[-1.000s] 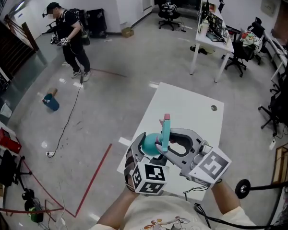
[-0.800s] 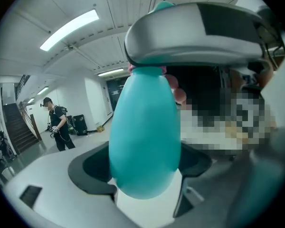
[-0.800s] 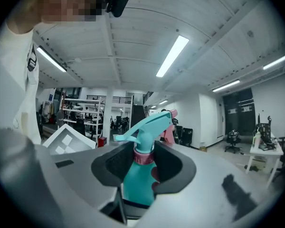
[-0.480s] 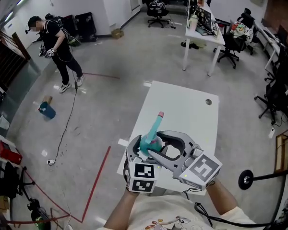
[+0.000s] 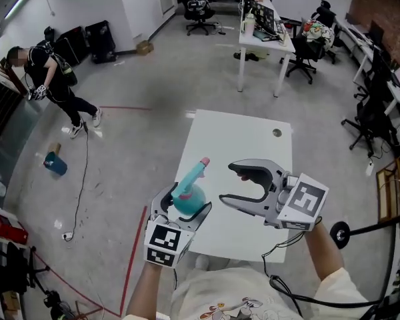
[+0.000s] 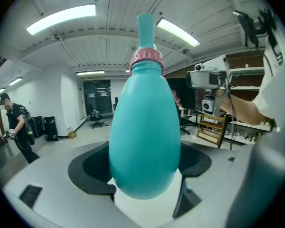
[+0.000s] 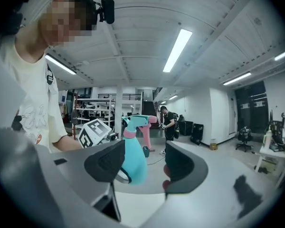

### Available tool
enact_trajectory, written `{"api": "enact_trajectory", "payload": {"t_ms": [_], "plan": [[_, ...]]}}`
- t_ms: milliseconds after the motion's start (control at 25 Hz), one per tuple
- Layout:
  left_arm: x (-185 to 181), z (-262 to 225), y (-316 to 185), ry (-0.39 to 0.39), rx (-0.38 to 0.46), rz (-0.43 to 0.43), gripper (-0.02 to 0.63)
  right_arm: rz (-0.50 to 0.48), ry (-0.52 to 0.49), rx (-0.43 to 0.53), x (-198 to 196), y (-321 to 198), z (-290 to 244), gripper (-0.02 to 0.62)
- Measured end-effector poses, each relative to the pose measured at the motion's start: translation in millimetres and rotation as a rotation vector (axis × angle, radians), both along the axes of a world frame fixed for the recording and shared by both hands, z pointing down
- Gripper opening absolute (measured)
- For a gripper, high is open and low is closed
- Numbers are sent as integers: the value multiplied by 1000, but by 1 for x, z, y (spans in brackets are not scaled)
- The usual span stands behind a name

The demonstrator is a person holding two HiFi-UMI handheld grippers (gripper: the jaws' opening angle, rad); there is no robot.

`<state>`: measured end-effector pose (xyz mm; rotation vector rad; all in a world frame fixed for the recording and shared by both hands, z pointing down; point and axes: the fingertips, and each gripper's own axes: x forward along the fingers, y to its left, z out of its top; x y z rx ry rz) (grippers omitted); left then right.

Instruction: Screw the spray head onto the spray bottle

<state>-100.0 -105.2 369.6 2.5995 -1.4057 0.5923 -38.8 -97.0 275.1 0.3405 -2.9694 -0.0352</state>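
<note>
Right gripper (image 5: 226, 183) is drawing clear of the spray head (image 5: 199, 168), its jaws just opening, now empty. Left gripper (image 5: 185, 209) is clamping the spray bottle (image 5: 186, 199), tilting it above the table (image 5: 253, 145).

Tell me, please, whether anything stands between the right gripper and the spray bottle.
Nothing visible does: only air separates the right gripper from the spray bottle. Its jaws have just been opening, with nothing between them.
</note>
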Motion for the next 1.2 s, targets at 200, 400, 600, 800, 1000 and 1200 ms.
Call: {"api": "enact_trajectory", "payload": {"t_ms": [200, 400, 600, 800, 1000, 1200], "plan": [[14, -3, 15, 49, -19, 216, 410, -145, 16, 12, -5, 10, -5, 274], [45, -1, 28, 63, -37, 394, 410, -198, -10, -29, -7, 18, -5, 278], [66, -3, 38, 88, -85, 576, 410, -373, -88, -98, -18, 31, -10, 276], [64, 1, 49, 58, -135, 676, 410, -582, -105, -174, -27, 52, -13, 275], [64, 4, 52, 41, -143, 661, 410, -608, -82, -189, -28, 52, -2, 211], [70, 5, 57, 31, -158, 677, 410, -620, -91, -206, -26, 52, -1, 144]]}}
